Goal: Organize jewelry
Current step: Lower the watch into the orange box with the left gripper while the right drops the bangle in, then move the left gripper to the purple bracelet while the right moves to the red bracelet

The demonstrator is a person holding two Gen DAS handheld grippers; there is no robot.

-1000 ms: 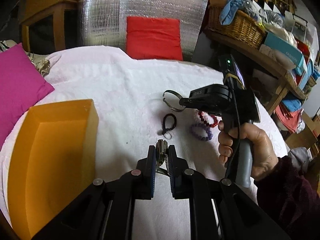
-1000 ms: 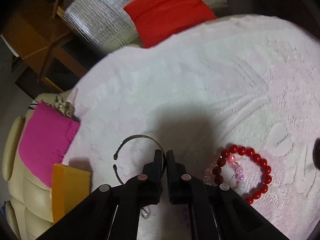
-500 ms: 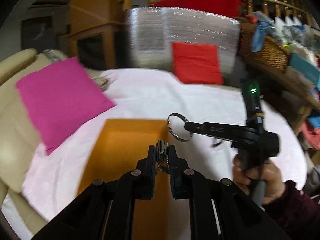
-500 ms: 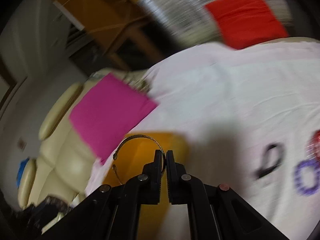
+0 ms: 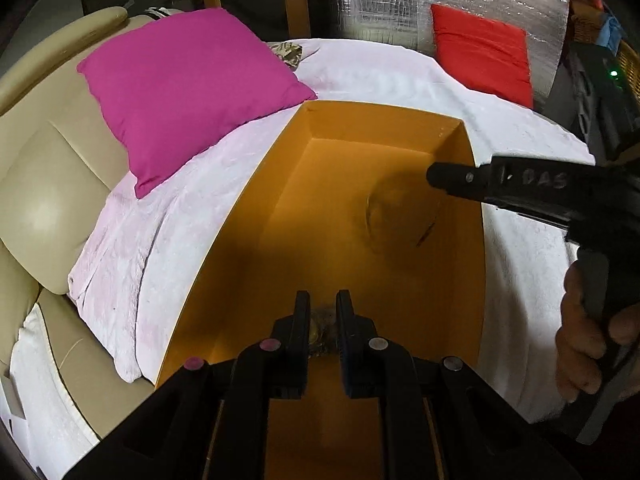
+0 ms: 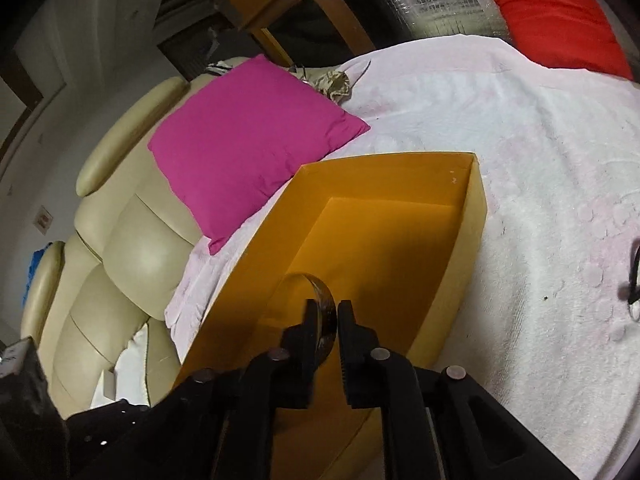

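Observation:
An open orange box (image 5: pixel 384 120) sits on the white cloth; it also shows in the right wrist view (image 6: pixel 384 168). My left gripper (image 5: pixel 322 312) hangs over the box's near end, jaws slightly apart, with a small metal jewelry piece (image 5: pixel 320 330) blurred between them. My right gripper (image 6: pixel 323 314) is over the box with jaws parted around a metal bangle (image 6: pixel 320 300), which is blurred. In the left wrist view the right gripper (image 5: pixel 436 174) reaches in from the right, and the bangle (image 5: pixel 400 216) is a faint blur below it inside the box.
A magenta cushion (image 5: pixel 188 84) lies left of the box on a beige sofa (image 5: pixel 48 184). A red cushion (image 5: pixel 484 56) leans on a silver foil panel (image 5: pixel 400 0) at the back. A dark bracelet (image 6: pixel 634 276) lies on the cloth at the right.
Both grippers moved left from the jewelry on the cloth to above the orange box. Their jaws have parted, and the bangle and the small piece look blurred, as if dropping.

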